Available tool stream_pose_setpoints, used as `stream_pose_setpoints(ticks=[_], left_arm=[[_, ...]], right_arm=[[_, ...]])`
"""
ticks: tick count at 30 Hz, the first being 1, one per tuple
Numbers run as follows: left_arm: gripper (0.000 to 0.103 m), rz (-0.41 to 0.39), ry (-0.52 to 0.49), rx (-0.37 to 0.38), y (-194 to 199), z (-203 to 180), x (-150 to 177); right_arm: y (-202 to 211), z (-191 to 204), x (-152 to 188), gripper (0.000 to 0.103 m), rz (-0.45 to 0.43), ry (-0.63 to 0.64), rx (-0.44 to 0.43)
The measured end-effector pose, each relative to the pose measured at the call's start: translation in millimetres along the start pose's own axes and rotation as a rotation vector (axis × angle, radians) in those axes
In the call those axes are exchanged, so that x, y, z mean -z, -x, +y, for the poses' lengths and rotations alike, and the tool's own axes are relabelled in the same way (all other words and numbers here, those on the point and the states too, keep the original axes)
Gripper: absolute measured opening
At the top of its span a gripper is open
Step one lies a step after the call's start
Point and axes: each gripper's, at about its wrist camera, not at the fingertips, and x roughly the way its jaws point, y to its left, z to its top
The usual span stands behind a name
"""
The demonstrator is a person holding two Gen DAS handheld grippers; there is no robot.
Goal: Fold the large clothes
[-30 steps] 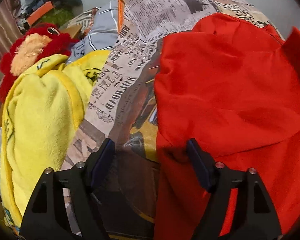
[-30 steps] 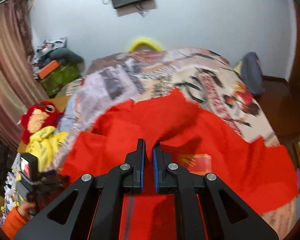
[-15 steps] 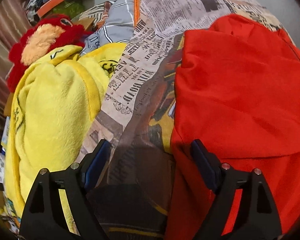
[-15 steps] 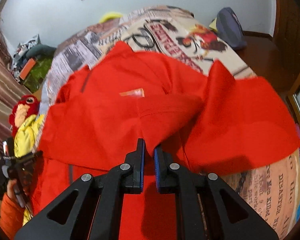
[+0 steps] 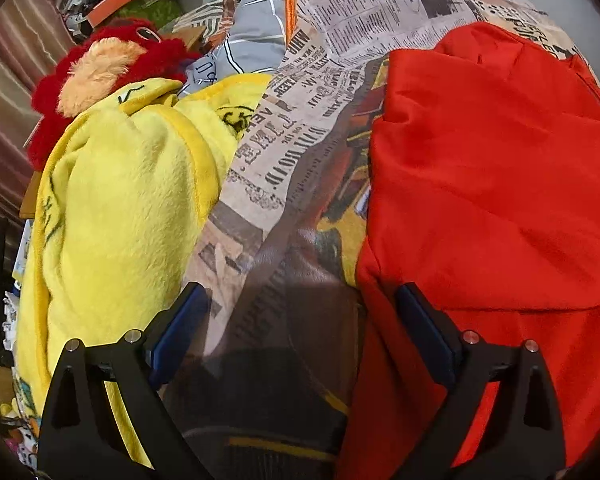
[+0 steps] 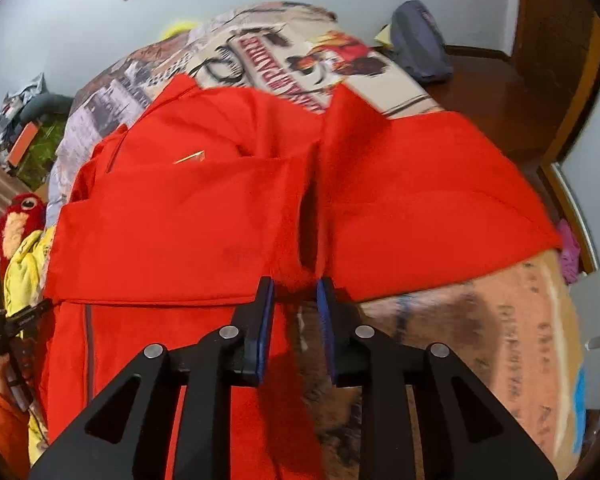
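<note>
A large red garment point(image 6: 188, 224) lies spread on a bed with a newspaper-print cover point(image 6: 480, 344). One part is folded over its left half and a second flap point(image 6: 420, 200) lies to the right. My right gripper point(image 6: 294, 292) is partly open at the near fold edge, with red cloth bunched between the jaws. In the left wrist view the garment point(image 5: 500, 184) fills the right side. My left gripper point(image 5: 300, 308) is wide open and empty over the bed cover point(image 5: 284, 216), just left of the garment's edge.
A yellow plush blanket point(image 5: 120, 220) and a red stuffed toy point(image 5: 112, 64) lie at the bed's left side. A dark bag point(image 6: 420, 40) sits at the far right corner. Wooden furniture point(image 6: 556, 40) stands to the right. The left gripper also shows at the left edge of the right wrist view point(image 6: 8, 320).
My right gripper has carried the red cloth down toward the near bed edge and its jaws have parted. The left gripper has shifted slightly left, staying open.
</note>
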Motion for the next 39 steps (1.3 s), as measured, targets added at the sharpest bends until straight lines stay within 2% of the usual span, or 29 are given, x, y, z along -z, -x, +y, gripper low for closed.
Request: stream_pose_setpoints(ticks=[4,7,10,14,20,25,28,31,35,39], left_arm=[[0.096,-0.030,-0.034,0.004,24.3,-9.2,3.3],[0.096,-0.085,-0.070,0.010,51.9,-22.4,2.2],[0.096,-0.151,-0.097,0.049,86.1,-39.0,-2.7],[0.096,-0.244,-0.127,0.119,128.0,-67.9,-8.8],[0.096,-0.305,-0.163,0.239,157.1,-114.5,-13.3],[0.096,-0.297,-0.205,0.313,158.9,-148.2,-7.2],[0.096,-0.295,-0.241,0.315,157.5,-166.9,-1.6],[0.096,-0.329,-0.268,0.270,158.5,-177.7,5.4],[0.096,-0.377,-0.313,0.225,163.0,-186.1,13.2],[0.096,-0.369,-0.347,0.228,160.7,-191.0,18.6]], right_arm=[[26.6,-17.6,-1.1,0.020,-0.043,-0.015,0.008],[47.0,-33.9,-4.0,0.026,-0.082,-0.036,0.015],[66.8,-53.3,-5.5,0.037,-0.133,-0.064,0.009],[74.6,-70.3,-7.8,0.040,-0.165,-0.094,0.029],[45.7,-112.1,-7.3,0.043,-0.096,-0.203,0.069],[4.2,-149.3,-8.1,0.043,0.008,-0.344,-0.003],[-13.0,-164.3,-13.0,0.043,0.020,-0.411,-0.050],[-22.8,-175.7,-19.6,0.045,-0.001,-0.476,-0.098],[-37.6,-194.6,-23.6,0.045,-0.024,-0.597,-0.132],[-47.9,-211.4,-26.7,0.045,-0.052,-0.742,-0.135]])
